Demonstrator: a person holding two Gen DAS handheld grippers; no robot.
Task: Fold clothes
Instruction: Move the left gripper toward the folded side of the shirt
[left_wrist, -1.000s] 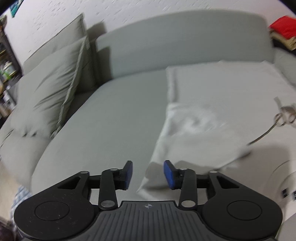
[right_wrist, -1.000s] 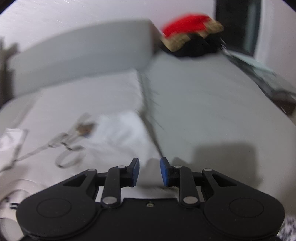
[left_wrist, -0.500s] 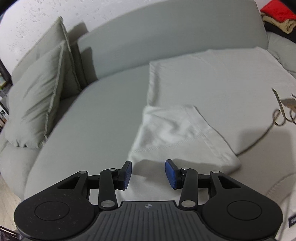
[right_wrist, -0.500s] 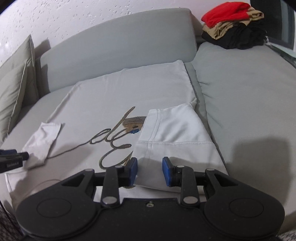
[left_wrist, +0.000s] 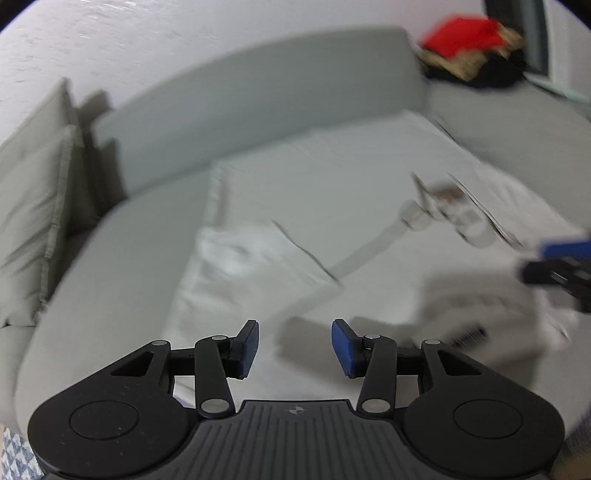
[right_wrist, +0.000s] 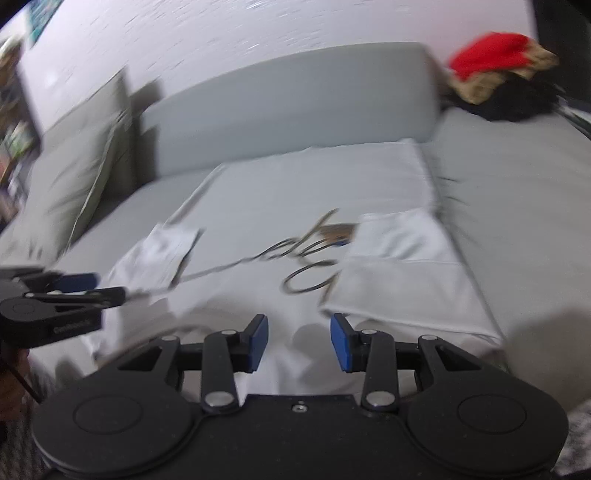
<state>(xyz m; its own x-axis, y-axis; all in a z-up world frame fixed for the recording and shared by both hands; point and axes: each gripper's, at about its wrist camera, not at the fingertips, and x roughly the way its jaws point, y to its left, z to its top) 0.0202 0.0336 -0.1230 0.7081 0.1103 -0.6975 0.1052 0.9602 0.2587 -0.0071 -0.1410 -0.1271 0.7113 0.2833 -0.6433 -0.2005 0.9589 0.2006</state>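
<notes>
Left gripper (left_wrist: 294, 344) tilted down over shirt (left_wrist: 332, 206), jaws opening, empty. Right gripper (right_wrist: 299, 342) at 3 o'clock, likewise opening, empty.

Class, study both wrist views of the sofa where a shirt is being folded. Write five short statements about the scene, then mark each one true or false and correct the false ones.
1. The white shirt lies flat on the grey sofa. True.
2. Both sleeves are folded inward. True.
3. The right hand-held gripper clamps a sleeve. False: its jaws are opening, pinching nothing.
4. The red garment tops a pile on the floor. False: the pile sits on the sofa.
5. The left hand-held gripper holds nothing. True.
</notes>
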